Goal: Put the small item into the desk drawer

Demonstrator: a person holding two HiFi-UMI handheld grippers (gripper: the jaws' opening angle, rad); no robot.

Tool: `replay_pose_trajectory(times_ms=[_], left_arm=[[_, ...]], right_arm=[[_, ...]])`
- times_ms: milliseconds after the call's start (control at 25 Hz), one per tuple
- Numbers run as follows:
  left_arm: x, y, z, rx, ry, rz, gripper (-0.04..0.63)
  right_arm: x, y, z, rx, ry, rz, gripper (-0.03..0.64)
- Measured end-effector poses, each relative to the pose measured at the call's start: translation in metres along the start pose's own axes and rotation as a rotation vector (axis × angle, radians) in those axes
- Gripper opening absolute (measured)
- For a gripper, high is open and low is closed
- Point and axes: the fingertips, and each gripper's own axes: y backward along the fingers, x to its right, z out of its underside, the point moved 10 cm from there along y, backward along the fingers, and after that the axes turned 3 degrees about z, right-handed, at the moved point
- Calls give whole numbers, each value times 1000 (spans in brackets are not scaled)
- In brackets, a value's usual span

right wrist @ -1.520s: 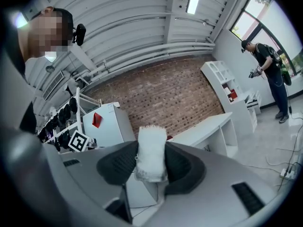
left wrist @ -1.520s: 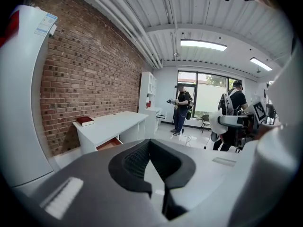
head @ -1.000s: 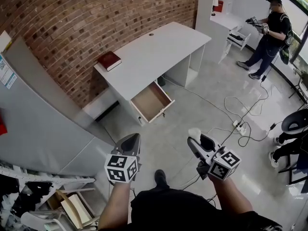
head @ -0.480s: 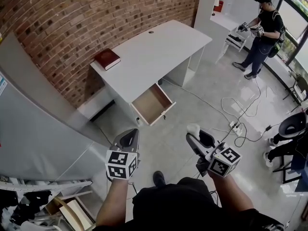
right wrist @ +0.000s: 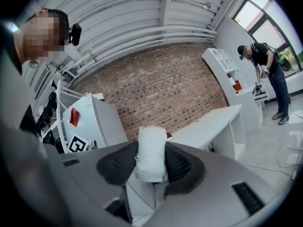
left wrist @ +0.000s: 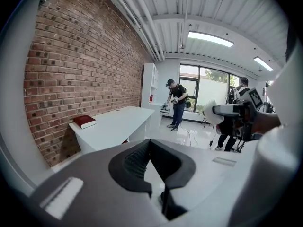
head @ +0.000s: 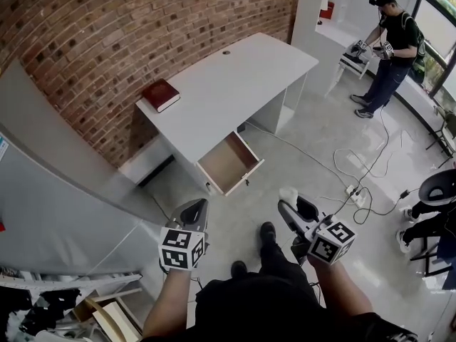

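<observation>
Change: black shoe (head: 267, 231) newly stepped forward, lower centre.
Right gripper (head: 288, 204): clamped on small white fabric roll (right wrist: 151, 151), lower right of centre.
Left gripper (head: 200, 205): jaws together, empty.
Open white desk drawer (head: 228, 164): centre, well apart from roll.

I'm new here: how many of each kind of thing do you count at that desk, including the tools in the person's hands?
Grey hand-held tools: 2, the left tool and the right tool
White desk: 1
Open wooden drawer: 1
Dark red book: 1
Small white cloth roll: 1
Total: 6
</observation>
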Motion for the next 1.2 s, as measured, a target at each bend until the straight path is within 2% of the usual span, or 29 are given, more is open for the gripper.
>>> replay_pose_trajectory(times_ms=[320,520,640,800,1000,1200], left_arm=[[-4,-72,-37,-40,19,-64,12],[3,-125,-70,-50,-25,-81,12],[1,-144,-81,-43,1,-121,12],[-7,-162,-86,-44,22,-140,12],[-25,-168,-88,-24,53,-141,12],[-48,-160,-87,6,86,-147,11]], right_arm=[[90,-40,-24,6,-51,-52,161],[157,-72,-50,1,-57,-82,161],[183,-88,-60,-12,-77,-120,161],[199,-110,-67,-46,-74,-158,161],[201,-129,-70,-78,-67,-154,161],[177,-155,-71,-123,-36,-174,161]])
